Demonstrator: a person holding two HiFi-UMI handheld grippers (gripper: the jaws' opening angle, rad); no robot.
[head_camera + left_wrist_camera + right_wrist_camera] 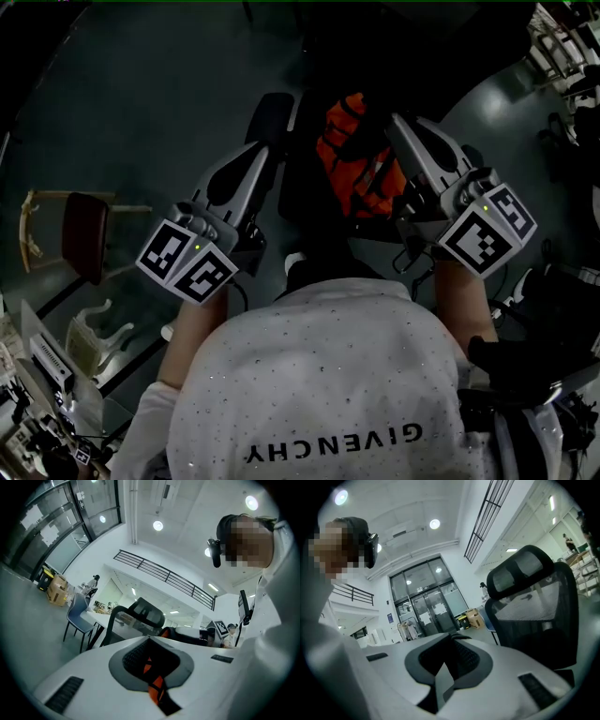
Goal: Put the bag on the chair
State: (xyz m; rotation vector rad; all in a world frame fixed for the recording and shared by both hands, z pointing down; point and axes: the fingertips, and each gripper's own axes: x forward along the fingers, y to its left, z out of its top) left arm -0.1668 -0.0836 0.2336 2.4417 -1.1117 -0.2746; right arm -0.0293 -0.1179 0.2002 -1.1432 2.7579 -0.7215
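An orange bag (pixel 361 169) with black straps hangs between my two grippers, over a black mesh office chair (pixel 300 178). My left gripper (pixel 255 159) is at the bag's left, and its jaws are shut on an orange strap (pixel 155 686). At the bag's right, my right gripper (pixel 401 131) is shut on a grey strap (pixel 443 681). In the left gripper view the chair's headrest (pixel 143 613) stands just ahead, with a bit of the orange bag (pixel 164 632) beside it. In the right gripper view the chair's back (pixel 534 606) fills the right side.
A wooden chair with a dark red seat (pixel 84 234) stands on the floor at the left. A blue chair (pixel 77 616) and cardboard boxes (pixel 58 590) stand farther off by a desk. Glass doors (pixel 426 606) lie beyond. Cluttered equipment (pixel 572 47) sits at the upper right.
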